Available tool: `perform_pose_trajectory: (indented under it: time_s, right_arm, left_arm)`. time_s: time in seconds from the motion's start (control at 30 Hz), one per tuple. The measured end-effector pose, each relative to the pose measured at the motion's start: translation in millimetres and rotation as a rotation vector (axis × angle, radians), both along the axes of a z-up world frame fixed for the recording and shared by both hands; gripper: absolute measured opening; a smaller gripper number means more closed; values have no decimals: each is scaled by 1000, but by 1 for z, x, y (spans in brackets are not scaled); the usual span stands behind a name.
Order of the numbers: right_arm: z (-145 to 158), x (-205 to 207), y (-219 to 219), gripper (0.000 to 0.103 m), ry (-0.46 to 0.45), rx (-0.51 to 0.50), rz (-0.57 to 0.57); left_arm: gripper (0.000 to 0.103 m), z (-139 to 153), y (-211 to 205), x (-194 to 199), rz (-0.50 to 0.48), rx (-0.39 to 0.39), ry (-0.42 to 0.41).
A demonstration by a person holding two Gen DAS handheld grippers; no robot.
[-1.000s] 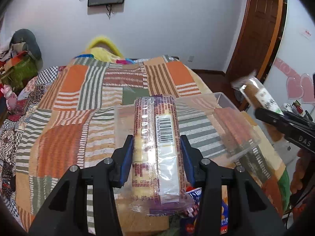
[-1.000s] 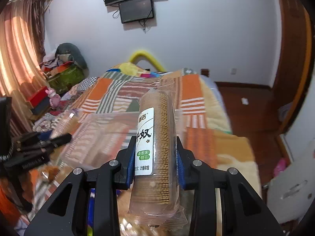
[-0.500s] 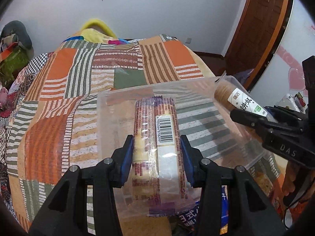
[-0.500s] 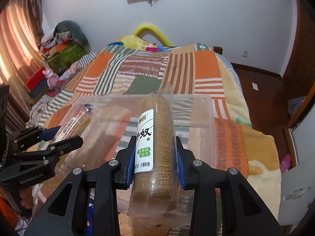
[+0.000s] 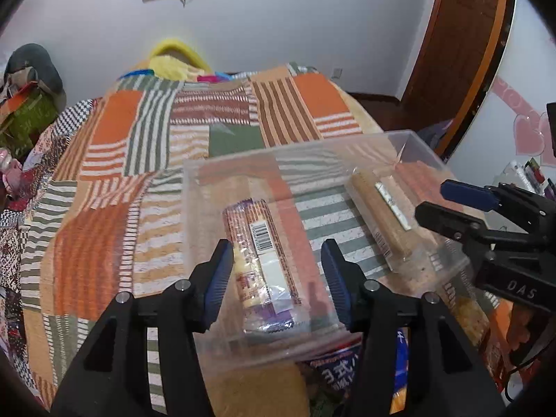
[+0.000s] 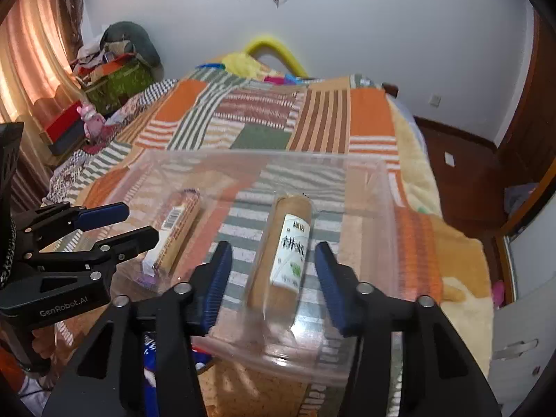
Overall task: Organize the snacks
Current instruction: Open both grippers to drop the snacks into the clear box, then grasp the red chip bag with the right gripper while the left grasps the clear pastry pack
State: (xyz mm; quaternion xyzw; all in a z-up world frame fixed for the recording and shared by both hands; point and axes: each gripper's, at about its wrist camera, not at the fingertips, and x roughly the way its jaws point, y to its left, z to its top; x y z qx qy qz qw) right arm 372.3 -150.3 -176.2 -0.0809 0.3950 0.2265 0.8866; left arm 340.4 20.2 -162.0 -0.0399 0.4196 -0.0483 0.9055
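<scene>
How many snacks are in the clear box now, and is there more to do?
Done: two snacks lie in the clear box, the barcode biscuit roll and the brown cracker roll, side by side. In hand: nothing; the left gripper and right gripper both stand open. Left: more packets show under the near edge of the box, probably next.

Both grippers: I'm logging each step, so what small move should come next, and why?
Probably lift both grippers back out of the clear bin. The left gripper and right gripper are open, and the barcode cracker roll and brown biscuit roll lie loose in the bin, between the fingers, so backing off frees them for more snacks.
</scene>
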Motion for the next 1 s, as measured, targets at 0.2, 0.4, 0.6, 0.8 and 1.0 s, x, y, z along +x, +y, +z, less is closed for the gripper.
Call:
perform_pose_trajectory:
  time_s: [0.2,0.4,0.6,0.8,1.0]
  right_arm:
    - [27,-25,-8,56,-83,30,-6]
    - [48,-60,-18,62,-164,41,-23]
    - [48,-96,-28,69,-207,5,-46]
    - [30,-120,-44,69,-163,-19,-100]
    - [4,-140,-55,75,-87,-30,-158]
  left_arm:
    - [58,31,17,-32,18,-13,-78]
    - [63,57,46,-78,40,17,-138]
    - [66,56,86,-118,81,73,-130]
    - [66,25,120,-145,128,98,-60]
    - [66,-20,137,-151,162,58,27]
